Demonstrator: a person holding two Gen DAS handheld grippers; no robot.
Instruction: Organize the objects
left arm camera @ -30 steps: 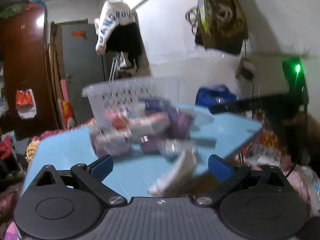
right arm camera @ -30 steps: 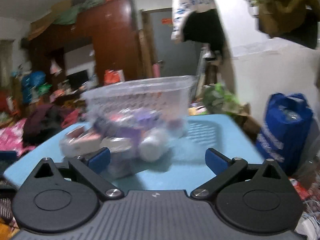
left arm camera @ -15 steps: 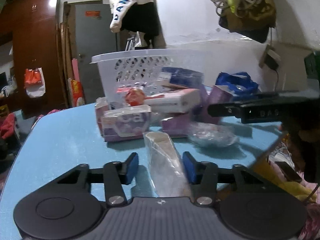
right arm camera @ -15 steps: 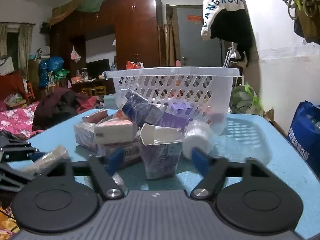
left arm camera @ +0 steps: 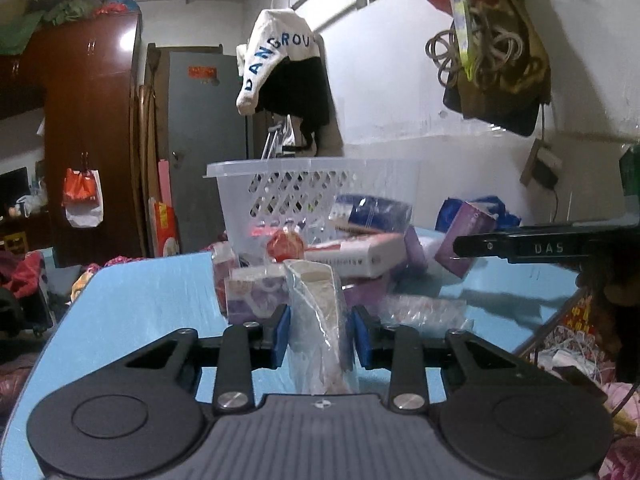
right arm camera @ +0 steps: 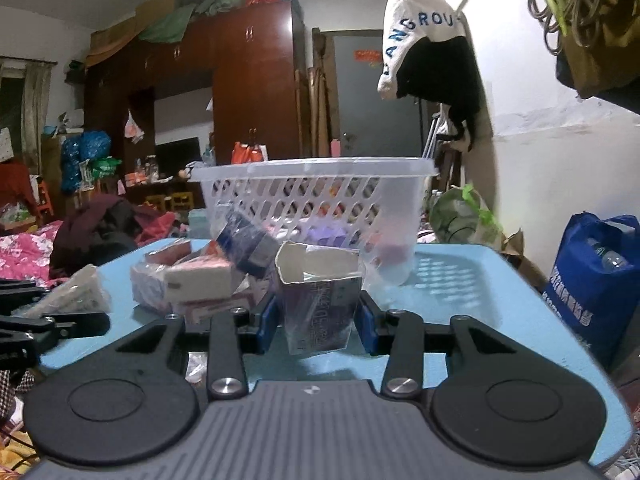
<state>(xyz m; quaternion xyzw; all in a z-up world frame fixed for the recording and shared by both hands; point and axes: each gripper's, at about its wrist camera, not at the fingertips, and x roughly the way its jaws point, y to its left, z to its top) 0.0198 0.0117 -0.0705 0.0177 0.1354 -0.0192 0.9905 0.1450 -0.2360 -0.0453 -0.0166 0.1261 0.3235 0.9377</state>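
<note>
On the blue table (left arm camera: 140, 308), a pile of small boxes and packets (left arm camera: 356, 254) lies in front of a white slotted basket (left arm camera: 280, 184). My left gripper (left arm camera: 320, 338) is closing its jaws, and the blue pads touch both sides of a clear plastic-wrapped packet (left arm camera: 316, 312) that stands between them. My right gripper (right arm camera: 318, 322) is closing too, its pads against the sides of a torn-open purple box (right arm camera: 320, 304). The basket (right arm camera: 312, 188) stands right behind that box, with a few items inside. The packet (right arm camera: 76, 292) also shows at the left edge of the right wrist view.
A blue shopping bag (right arm camera: 596, 280) stands off the table's right edge. Clothes hang on the white wall (left arm camera: 288, 80) behind the basket. A dark wardrobe (right arm camera: 248, 92) and heaps of cloth (right arm camera: 100, 232) fill the room to the left. Bare table (right arm camera: 460, 280) lies right of the pile.
Both grippers went from wide open to closed around their items: the left on the plastic-wrapped packet, the right on the torn purple box. Both views came closer to the pile and sharpened.
</note>
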